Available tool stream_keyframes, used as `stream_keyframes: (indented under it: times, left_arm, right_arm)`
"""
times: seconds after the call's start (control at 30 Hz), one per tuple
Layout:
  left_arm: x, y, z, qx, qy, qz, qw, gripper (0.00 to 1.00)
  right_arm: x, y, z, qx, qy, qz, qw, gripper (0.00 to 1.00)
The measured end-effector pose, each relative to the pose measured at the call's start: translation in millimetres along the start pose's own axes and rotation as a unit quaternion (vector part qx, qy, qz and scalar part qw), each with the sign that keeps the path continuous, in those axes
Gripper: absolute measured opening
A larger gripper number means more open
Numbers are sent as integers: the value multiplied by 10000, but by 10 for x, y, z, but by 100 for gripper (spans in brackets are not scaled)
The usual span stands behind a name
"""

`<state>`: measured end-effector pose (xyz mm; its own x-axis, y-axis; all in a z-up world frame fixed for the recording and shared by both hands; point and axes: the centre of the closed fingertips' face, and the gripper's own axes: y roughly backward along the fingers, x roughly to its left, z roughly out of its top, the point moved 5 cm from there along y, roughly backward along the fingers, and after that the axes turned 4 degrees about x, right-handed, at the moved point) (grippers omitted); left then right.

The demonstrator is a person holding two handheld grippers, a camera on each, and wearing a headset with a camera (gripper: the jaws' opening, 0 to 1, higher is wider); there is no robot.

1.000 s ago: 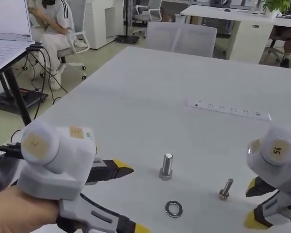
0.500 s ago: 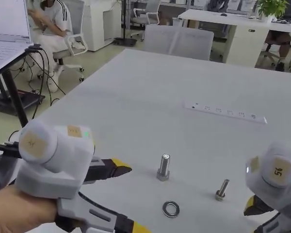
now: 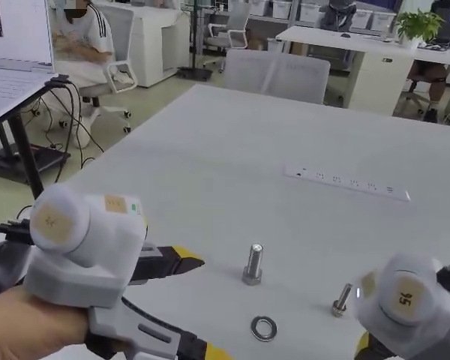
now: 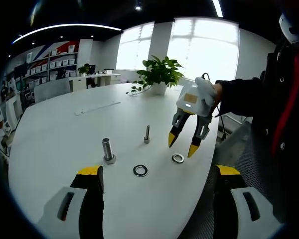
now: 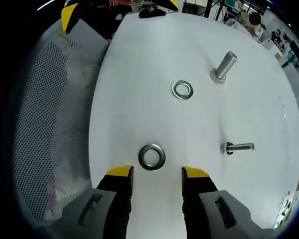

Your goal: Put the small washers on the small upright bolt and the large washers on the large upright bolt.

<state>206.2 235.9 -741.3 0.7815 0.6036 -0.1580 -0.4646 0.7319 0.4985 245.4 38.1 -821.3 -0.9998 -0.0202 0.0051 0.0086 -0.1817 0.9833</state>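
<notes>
I see bare table all the way from the large bolt to the power strip. Nothing lies between my right gripper and the near washer; the small bolt stands apart to one side.

two bolts on the one worktop: one large bolt, and one small bolt at 4 o'clock from it in the head view

two washers in the right gripper view: a first washer and a second washer at 1 o'clock from it

one power strip

two hand-held grippers: left hand-held gripper, right hand-held gripper
</notes>
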Motion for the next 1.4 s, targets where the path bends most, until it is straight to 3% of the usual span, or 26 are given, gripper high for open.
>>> stream_keyframes:
  times: [0.6, 1.4]
  left_arm:
    - [-14, 102, -7, -99, 14, 111, 9999, 91]
    - [-24, 115, -29, -132, 29, 122, 9998, 91]
  right_arm:
    - [64, -105, 91, 62, 337, 25, 9994, 35]
    - [64, -121, 112, 46, 280, 52, 9996, 24]
